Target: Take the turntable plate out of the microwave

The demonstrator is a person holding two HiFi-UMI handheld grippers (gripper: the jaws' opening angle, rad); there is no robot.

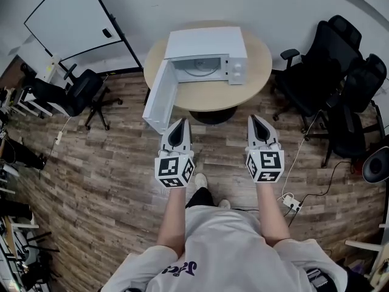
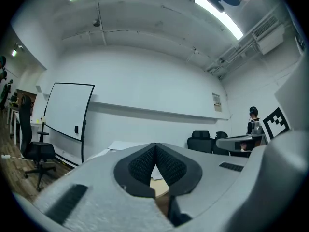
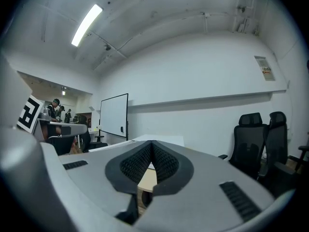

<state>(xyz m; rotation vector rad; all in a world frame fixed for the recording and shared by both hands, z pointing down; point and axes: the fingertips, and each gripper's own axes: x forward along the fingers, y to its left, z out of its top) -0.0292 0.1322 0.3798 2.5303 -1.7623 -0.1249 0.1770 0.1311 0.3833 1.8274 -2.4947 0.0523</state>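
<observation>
A white microwave (image 1: 208, 55) stands on a round wooden table (image 1: 258, 72) with its door (image 1: 159, 96) swung open toward the left. Inside the cavity lies the round glass turntable plate (image 1: 199, 67). My left gripper (image 1: 180, 122) is shut and empty, held level in front of the table, short of the open door. My right gripper (image 1: 254, 119) is shut and empty too, level with the left one, just short of the table's near edge. In the left gripper view the left gripper (image 2: 155, 146) has its tips together; the right gripper (image 3: 151, 145) looks the same in its own view.
Black office chairs (image 1: 331, 72) crowd the right side of the table. Another chair (image 1: 76, 93) and a whiteboard (image 1: 76, 20) stand at the left. A power strip with cable (image 1: 292, 202) lies on the wooden floor by my right. A person (image 2: 253, 122) stands in the distance.
</observation>
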